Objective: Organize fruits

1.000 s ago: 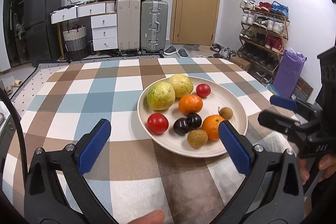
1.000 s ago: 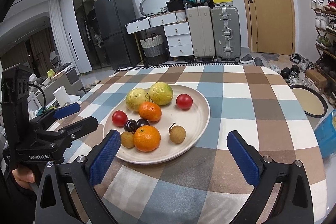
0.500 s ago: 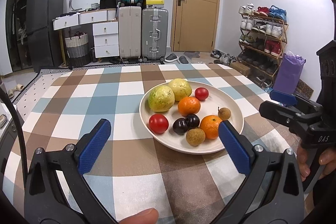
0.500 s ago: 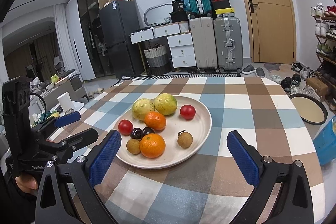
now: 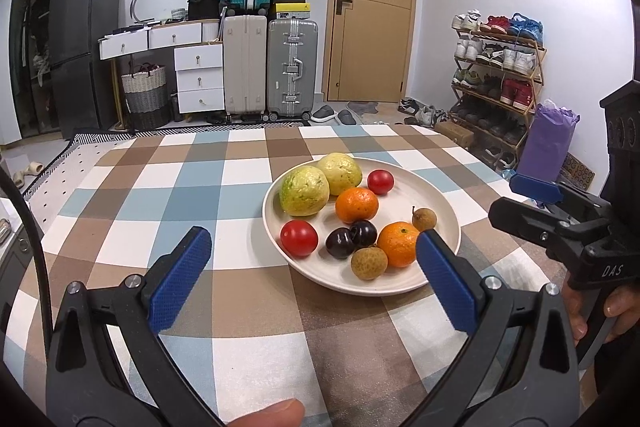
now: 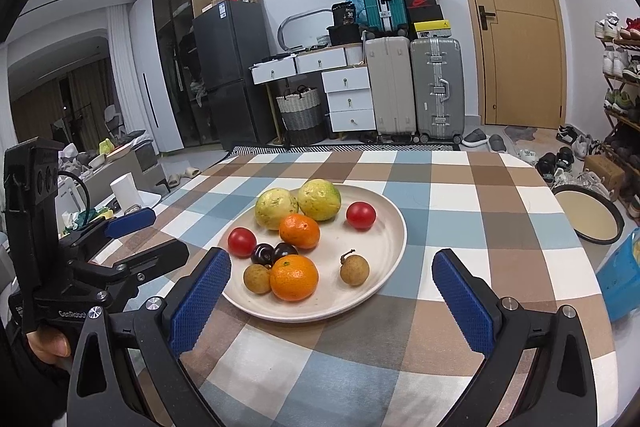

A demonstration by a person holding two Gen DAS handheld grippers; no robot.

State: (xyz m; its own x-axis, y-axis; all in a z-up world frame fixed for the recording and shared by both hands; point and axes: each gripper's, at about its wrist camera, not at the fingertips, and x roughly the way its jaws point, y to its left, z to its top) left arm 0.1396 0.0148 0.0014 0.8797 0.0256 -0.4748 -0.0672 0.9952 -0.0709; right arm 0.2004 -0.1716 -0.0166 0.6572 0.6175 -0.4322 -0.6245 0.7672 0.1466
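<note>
Both grippers, left gripper (image 5: pixel 312 259) and right gripper (image 6: pixel 332 291), spread wide and empty, fruit crowded mid-plate (image 5: pixel 440 195) near table's (image 5: pixel 160 187) right edge; grabbing one likely nudges neighbors rolling off.

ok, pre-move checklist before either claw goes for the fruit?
1. Left claw open and empty: ok.
2. Right claw open and empty: ok.
3. All fruit inside the plate, none on the tablecloth: ok.
4. Front orange free to grab: not ok, one brown fruit and two dark plums crowd it.
5. Far tomato has clear space around it: ok.
6. Where the fruit should go: cannot tell.
</note>
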